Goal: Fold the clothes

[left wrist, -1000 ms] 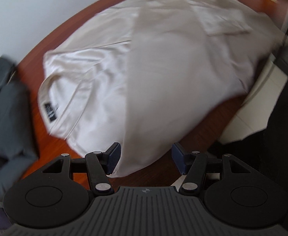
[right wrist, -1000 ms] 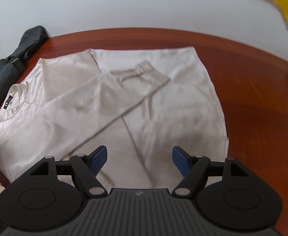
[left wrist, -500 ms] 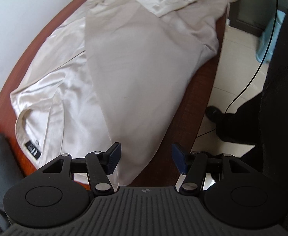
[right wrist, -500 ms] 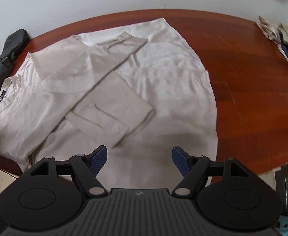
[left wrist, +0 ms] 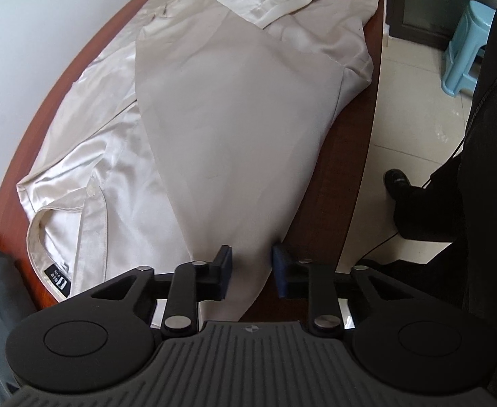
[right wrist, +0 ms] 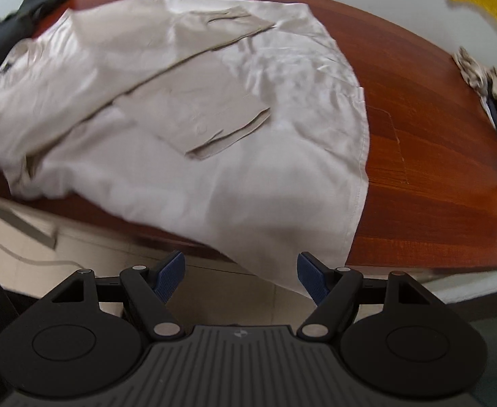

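The cream satin long-sleeved shirt (left wrist: 214, 129) lies spread on the round reddish-brown wooden table (right wrist: 418, 156), sleeves folded across its body. The left gripper (left wrist: 252, 268) has just been closing, its jaws narrowed onto the shirt's near corner. The right gripper (right wrist: 241, 276) hangs wide open over the hem, empty.

The left gripper (left wrist: 251, 268), tilted steeply down, has just been closing with shirt (left wrist: 221, 142) fabric between its jaws; the right gripper (right wrist: 241, 276) gapes wide.
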The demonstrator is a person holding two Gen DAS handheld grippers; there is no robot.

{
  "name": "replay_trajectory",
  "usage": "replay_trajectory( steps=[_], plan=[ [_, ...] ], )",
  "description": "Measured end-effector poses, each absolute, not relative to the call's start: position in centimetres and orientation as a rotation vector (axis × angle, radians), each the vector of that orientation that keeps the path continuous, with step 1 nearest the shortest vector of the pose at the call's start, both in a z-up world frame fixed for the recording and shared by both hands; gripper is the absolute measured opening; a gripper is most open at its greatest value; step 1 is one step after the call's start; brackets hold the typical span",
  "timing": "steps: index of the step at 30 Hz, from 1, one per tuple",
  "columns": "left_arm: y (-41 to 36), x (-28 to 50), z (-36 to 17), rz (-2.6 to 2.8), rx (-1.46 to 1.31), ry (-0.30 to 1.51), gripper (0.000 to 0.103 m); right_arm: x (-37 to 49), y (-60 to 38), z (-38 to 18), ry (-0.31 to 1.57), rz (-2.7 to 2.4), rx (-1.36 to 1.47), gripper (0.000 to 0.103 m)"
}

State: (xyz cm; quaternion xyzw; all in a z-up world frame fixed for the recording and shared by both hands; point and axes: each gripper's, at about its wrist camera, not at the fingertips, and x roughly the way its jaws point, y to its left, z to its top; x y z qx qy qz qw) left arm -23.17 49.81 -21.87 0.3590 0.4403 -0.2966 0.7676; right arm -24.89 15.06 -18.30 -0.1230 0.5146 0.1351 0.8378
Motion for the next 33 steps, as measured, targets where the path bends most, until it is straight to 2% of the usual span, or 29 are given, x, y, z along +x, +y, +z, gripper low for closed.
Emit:
replay_trajectory(
  steps=[3,9,12,14,22,33],
  plan=[
    [49.6,-23.0,-21.6,-0.635,0.762,0.954,0.01,-24.9,15.5,-19.2,1.078,0.294,-0.349,0.079],
    [49.5,-22.8,-21.1,-0.609,0.711,0.952,0.007,-24.8,16.4,-20.5,1.04,0.353,-0.509,0.073],
    [49.8,-22.2,-20.4,-0.584,0.635,0.955,0.006,-24.5,17.0,-20.5,1.011,0.39,-0.554,0.064],
    [50.1,-21.7,-19.9,-0.564,0.579,0.963,0.006,-24.1,17.2,-20.5,1.004,0.406,-0.566,0.048],
    [50.6,-20.9,-19.1,-0.514,0.505,0.959,0.006,-23.8,18.6,-21.0,0.968,0.478,-0.634,0.041],
    [50.7,-20.7,-19.0,-0.497,0.494,0.949,0.006,-24.6,22.1,-21.1,0.823,0.54,-0.807,0.044]
  ],
)
